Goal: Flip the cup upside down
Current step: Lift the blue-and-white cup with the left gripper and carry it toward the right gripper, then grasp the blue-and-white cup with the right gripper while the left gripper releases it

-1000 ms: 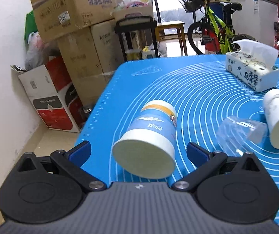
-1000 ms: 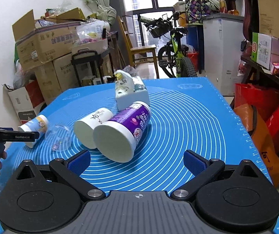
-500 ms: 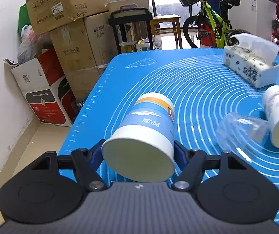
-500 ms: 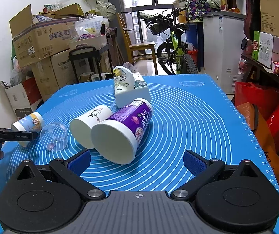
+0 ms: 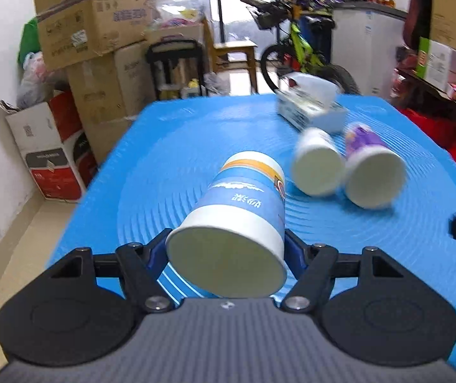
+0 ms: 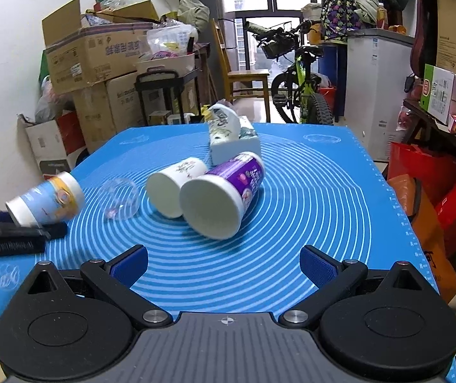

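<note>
Left gripper [image 5: 226,249] clamps blue cup [image 5: 244,210] at lower centre of frame, mouth toward camera, base tilted up above blue mat [image 5: 170,159]; right gripper [image 6: 224,263] wide, holding nothing; white cup [image 6: 175,185] and purple cup [image 6: 224,194] lie mid-frame

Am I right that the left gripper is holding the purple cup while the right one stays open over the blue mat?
Not quite. The left gripper is shut on the blue cup, as the left wrist view shows. The purple cup lies on the blue mat. The right gripper is indeed open.
</note>
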`<state>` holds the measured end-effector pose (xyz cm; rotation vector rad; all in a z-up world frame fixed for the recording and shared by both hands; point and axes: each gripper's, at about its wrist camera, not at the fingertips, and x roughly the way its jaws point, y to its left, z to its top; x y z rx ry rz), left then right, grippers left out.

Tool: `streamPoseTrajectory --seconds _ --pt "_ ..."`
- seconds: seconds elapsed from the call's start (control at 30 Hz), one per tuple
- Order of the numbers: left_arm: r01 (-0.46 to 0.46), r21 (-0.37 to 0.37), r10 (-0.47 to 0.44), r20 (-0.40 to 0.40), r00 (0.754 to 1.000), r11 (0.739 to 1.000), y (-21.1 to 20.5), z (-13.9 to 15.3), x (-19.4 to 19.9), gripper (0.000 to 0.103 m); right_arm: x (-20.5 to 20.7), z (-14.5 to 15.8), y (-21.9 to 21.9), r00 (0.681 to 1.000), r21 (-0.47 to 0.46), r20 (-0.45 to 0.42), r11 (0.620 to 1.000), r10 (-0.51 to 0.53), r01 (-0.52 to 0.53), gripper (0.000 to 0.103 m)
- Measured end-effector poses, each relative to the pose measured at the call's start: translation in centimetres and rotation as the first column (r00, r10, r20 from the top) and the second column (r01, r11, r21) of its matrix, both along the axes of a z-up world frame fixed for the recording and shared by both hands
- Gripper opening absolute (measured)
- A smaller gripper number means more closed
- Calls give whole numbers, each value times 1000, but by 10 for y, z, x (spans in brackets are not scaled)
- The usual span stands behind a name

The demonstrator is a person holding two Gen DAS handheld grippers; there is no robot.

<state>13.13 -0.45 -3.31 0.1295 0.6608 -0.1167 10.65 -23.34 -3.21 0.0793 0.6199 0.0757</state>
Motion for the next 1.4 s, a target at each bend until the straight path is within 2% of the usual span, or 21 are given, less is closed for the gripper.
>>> streamPoseTrajectory --seconds 0.3,0.43,0.6,0.67,0.7,0.73,0.9,1.13,1.27,1.4 --pt "28 -55 -33 -99 995 998 -35 -27 -22 72 -23 -8 -1 999 -4 -35 1000 7 -7 100" --pt "35 -32 -39 -130 991 999 -42 -38 -16 73 -25 -11 2 999 -13 -47 1000 10 -10 101" --pt "36 -41 -41 -141 989 999 -42 -44 -23 74 -24 -14 -1 998 -11 -62 1000 5 -6 100" --pt "41 -39 -46 -142 989 998 -42 -43 -23 84 -23 -14 -2 998 -9 -66 1000 4 -4 100" --pt "40 -40 -45 -139 989 998 -42 -42 -24 90 -22 -14 -1 998 -8 -67 1000 4 -5 100" --pt "43 -44 -48 -130 990 998 -42 -41 -26 91 -23 -14 -1 998 -8 -67 1000 5 -5 100" --pt "48 -43 -53 -117 992 998 -43 -34 -30 91 -23 -14 2 998 -5 -68 1000 10 -10 100" --pt "29 -89 -35 -66 997 996 -29 -9 -44 92 -26 -2 4 998 16 -54 1000 18 -17 100" --pt "-18 -38 17 -9 1000 999 -16 7 -50 95 -24 7 10 998 27 -41 999 41 -40 100" --pt "-49 -18 50 18 999 999 5 15 -47 95 -13 13 20 994 50 -67 996 82 -79 100"
